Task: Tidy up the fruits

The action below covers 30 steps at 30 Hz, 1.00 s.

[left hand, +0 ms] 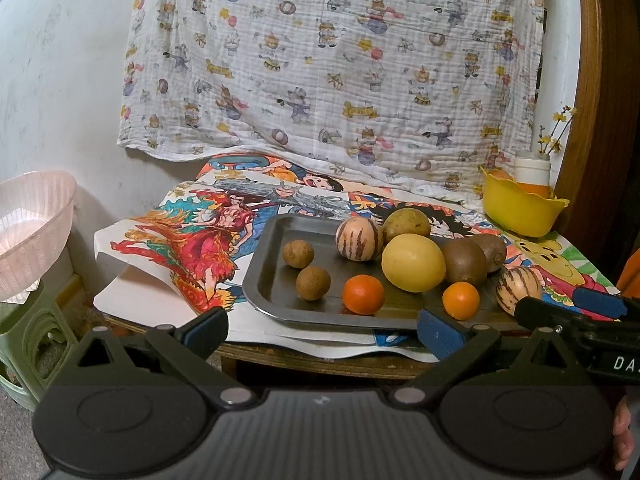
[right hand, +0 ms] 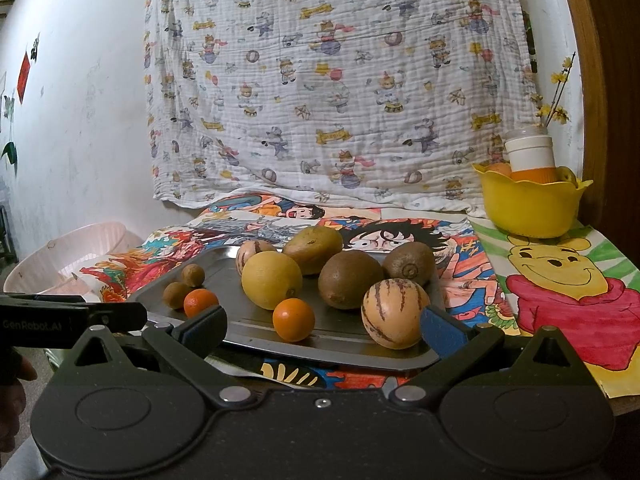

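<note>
Ten fruits sit on tray (left hand: 272, 280) on table; yellow bowl (right hand: 528, 208) well apart. Left tongs (left hand: 322, 332) and right tongs (right hand: 324, 330) both spread, empty. Sorting stage unclear.

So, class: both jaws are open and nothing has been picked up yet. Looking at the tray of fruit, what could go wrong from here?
1. The fruits are round and bunched: nudging the lemon could roll the kiwis or the small oranges.
2. The striped fruit sits by the tray's near edge; a clumsy grip might knock it off.
3. The tray rests on loose posters and could slide if pushed.
</note>
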Motion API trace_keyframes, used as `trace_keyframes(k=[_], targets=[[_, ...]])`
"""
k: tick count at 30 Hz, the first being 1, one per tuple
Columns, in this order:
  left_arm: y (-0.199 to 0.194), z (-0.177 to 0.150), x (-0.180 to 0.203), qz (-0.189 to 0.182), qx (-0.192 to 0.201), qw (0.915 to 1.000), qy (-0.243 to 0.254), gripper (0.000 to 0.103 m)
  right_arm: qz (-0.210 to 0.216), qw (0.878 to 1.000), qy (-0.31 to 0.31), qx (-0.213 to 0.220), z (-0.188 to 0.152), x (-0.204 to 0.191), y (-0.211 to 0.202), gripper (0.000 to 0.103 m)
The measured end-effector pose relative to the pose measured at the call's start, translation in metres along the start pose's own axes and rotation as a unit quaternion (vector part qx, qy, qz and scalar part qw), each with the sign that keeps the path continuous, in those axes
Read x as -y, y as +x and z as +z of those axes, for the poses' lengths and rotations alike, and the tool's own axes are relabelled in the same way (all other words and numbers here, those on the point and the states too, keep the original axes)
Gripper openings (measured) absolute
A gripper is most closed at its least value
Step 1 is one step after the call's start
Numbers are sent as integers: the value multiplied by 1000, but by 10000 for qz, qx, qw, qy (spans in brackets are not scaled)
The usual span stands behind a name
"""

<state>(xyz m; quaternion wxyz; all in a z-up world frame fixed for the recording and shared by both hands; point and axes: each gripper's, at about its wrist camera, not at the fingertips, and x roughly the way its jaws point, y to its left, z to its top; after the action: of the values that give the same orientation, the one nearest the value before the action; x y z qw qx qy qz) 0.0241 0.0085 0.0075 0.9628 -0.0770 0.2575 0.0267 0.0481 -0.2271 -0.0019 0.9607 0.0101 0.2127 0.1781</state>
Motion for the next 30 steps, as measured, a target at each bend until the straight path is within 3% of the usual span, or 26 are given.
trace_keyframes(k=[25,30], targets=[[1,0,-1,0,-19,10000,-23,103,23,10000,-37,0,-1,-3,0,102],[2,2,11,357,-146,9989,267,103,22,10000,-39,-1,0,-3,1,102]])
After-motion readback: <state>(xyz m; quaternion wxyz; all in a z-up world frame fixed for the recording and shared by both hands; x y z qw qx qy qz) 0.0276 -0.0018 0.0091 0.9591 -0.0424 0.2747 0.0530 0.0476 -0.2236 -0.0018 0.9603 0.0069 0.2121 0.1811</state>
